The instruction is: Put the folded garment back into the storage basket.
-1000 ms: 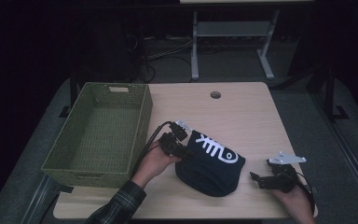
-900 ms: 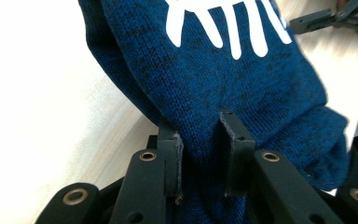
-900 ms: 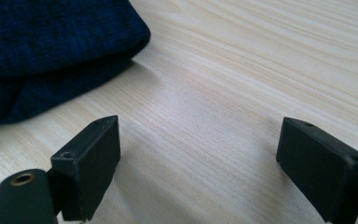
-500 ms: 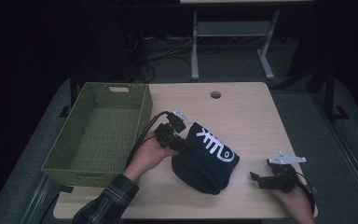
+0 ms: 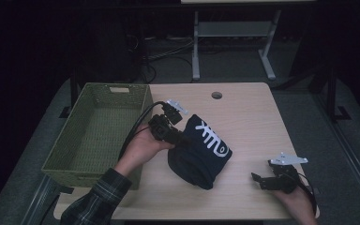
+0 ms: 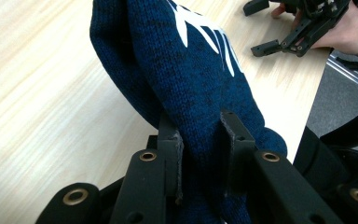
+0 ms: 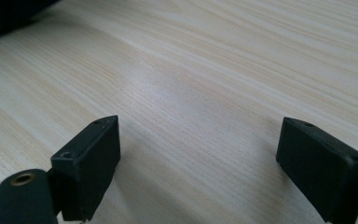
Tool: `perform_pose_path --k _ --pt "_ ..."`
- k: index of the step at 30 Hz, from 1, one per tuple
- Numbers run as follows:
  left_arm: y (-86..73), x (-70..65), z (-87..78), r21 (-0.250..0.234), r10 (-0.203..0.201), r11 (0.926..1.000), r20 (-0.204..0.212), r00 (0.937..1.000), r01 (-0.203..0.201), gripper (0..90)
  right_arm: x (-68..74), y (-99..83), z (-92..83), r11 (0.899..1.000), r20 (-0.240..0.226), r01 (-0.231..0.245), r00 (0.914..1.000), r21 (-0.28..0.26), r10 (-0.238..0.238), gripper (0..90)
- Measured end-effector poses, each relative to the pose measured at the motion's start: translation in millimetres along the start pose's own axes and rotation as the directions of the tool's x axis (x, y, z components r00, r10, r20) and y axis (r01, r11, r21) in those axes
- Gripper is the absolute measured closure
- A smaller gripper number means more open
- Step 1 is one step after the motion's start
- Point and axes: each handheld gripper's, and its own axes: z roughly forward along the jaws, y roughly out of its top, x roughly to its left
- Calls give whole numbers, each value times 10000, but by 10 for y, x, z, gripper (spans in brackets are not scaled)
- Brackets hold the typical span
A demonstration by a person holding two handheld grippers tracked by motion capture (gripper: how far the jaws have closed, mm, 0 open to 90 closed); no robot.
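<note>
Left gripper (image 6: 200, 140) is pinching a ribbed navy knit hat (image 5: 201, 150); right gripper (image 7: 200, 154) is resting spread on pale woodgrain table (image 5: 253, 117).

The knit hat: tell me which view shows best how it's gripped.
The left gripper view: the left gripper pinches the blue knit hat between both jaws. The high view shows the whole hat beside the basket; the right gripper view catches a dark corner.

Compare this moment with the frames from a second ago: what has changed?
The left gripper, shut on the dark blue knit garment, has lifted its near edge up off the table and drawn toward the green basket. The right gripper stayed open, resting at the table's near right corner.
</note>
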Motion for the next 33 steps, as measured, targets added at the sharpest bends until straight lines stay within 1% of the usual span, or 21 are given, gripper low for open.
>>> perform_pose_path --k 2,4,6,18,20,25,26,27,30,33 --pt "4 7 -62 -58 -27 10000 -33 10000 27 734 0 0 0 10000 -1 3 10000 -2 -3 133" --pt "6 18 -138 7 38 10000 -132 9999 -38 734 0 0 0 10000 0 3 10000 -1 -3 133" --pt "5 30 -212 -35 45 10000 -212 9998 -46 734 0 0 0 10000 0 4 10000 -3 -4 133" --pt "-70 119 -632 -437 -283 9987 -265 9992 271 733 -1 0 1 10000 -4 17 10000 -10 -17 134" --pt "-86 128 -705 -507 -346 9982 -366 9987 327 733 -2 0 1 10000 -2 28 10000 -14 -28 134" --pt "-106 146 -917 -576 -353 9978 -675 9971 314 733 -1 0 1 10000 -3 11 10000 -6 -11 134" --pt "-108 152 -950 -571 -314 9980 -691 9971 275 732 -2 0 1 10000 -2 30 10000 -14 -30 134" --pt "-113 151 -995 -696 -413 9969 -728 9965 362 732 -1 0 1 10000 -3 9 10000 -8 -9 134" --pt "-123 163 -1102 -785 -422 9963 -754 9963 363 732 -6 -1 3 10000 8 69 10000 -25 -69 134" --pt "-138 161 -1219 -964 -554 9942 -827 9950 473 732 -1 0 1 10000 6 9 10000 -7 -9 134"
